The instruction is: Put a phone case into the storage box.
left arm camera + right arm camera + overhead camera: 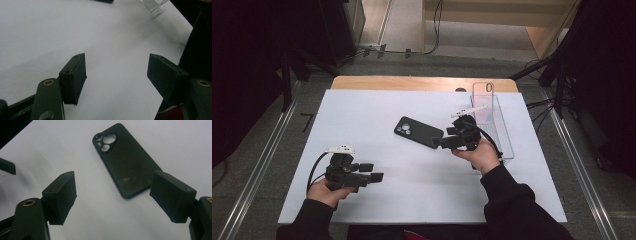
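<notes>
Lying flat, black phone case [418, 132], camera end far-left, long axis diagonal; right gripper [443, 142] jaws released.

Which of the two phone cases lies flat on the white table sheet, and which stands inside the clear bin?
The black phone case lies flat on the sheet beside the right gripper; the transparent phone case stands upright in the clear bin.
</notes>
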The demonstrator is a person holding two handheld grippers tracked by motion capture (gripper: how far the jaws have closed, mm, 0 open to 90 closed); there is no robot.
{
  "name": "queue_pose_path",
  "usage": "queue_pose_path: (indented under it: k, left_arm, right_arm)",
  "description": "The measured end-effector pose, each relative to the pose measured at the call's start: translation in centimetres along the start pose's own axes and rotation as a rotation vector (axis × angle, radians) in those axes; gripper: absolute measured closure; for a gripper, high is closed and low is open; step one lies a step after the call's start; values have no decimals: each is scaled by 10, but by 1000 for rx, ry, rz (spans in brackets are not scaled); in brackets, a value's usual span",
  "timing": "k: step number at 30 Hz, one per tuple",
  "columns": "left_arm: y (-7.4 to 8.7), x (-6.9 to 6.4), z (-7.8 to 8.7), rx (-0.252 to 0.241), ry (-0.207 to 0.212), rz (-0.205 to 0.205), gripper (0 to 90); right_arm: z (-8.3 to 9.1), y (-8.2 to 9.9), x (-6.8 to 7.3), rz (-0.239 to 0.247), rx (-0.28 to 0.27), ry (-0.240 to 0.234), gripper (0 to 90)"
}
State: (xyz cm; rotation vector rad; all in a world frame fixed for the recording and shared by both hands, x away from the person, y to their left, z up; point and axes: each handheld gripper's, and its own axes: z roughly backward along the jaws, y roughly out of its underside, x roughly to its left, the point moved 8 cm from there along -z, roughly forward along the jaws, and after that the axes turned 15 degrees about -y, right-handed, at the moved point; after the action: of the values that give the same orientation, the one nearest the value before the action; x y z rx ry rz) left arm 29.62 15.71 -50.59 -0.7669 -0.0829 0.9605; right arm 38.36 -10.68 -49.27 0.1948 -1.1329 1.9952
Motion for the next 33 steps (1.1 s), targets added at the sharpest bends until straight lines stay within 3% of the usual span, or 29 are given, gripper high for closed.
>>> queue_pose_path:
  k: [8,14,16,22,29,33]
  left_arm:
    - [2,6,3,-8,-22,15,312]
    - [4,6,3,-6,-25,13,312]
    - [4,7,3,-6,-25,12,312]
    - [4,7,3,-4,-27,10,312]
    - [4,6,2,-1,-29,4,312]
    - [4,5,1,0,-27,3,312]
  right_arm:
    - [-17,-18,-13,-20,4,32,197]
    - [-35,-32,-30,-35,3,90,224]
    - [-41,-36,-35,-61,3,98,259]
    - [-56,-45,-49,-116,-7,97,486]
    - [-69,-47,-62,-103,10,96,856]
    - [-75,-47,-71,-72,25,133,873]
